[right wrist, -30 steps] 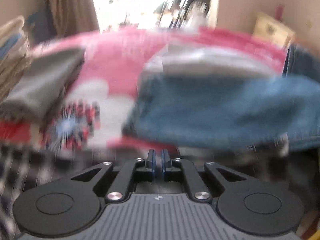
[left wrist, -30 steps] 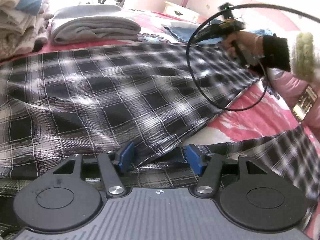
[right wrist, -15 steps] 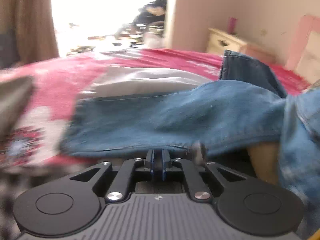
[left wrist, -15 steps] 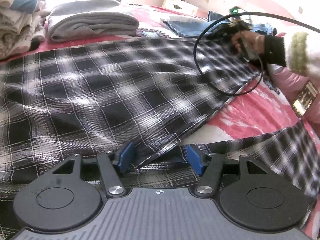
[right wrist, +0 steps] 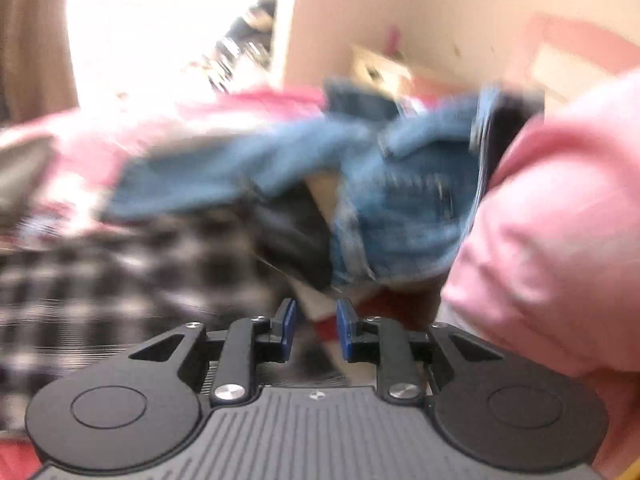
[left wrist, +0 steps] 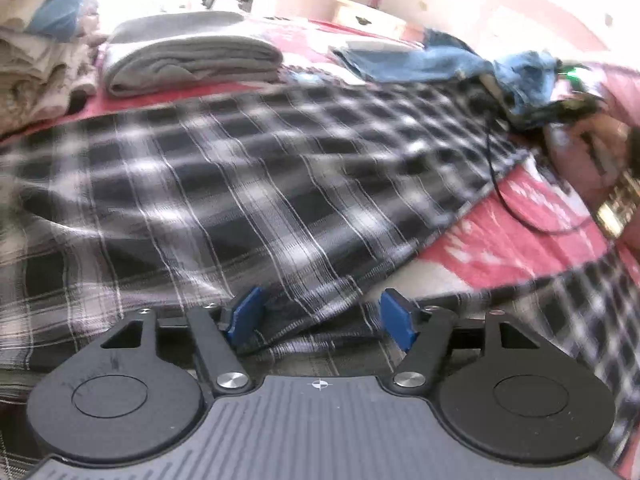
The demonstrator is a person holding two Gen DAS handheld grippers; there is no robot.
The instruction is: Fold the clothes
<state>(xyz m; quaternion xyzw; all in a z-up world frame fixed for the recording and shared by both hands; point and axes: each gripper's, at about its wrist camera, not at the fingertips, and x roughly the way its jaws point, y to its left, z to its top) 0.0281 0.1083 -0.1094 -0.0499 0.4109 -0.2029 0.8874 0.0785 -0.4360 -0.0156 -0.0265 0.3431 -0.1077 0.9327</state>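
The plaid cloth runs away from the left gripper; its near edge lies between fingers opening apart. The right gripper, fingers parting on nothing, is at the far end.

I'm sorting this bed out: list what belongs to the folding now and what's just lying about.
In the job:
- plaid garment
- left gripper, opening, plaid edge between its fingers
- right gripper, opening, nothing held

Lying about:
- folded grey garment
- denim clothes
- stacked laundry

Behind my claws: pink bedspread, black cable looped on it, nightstand by far wall.
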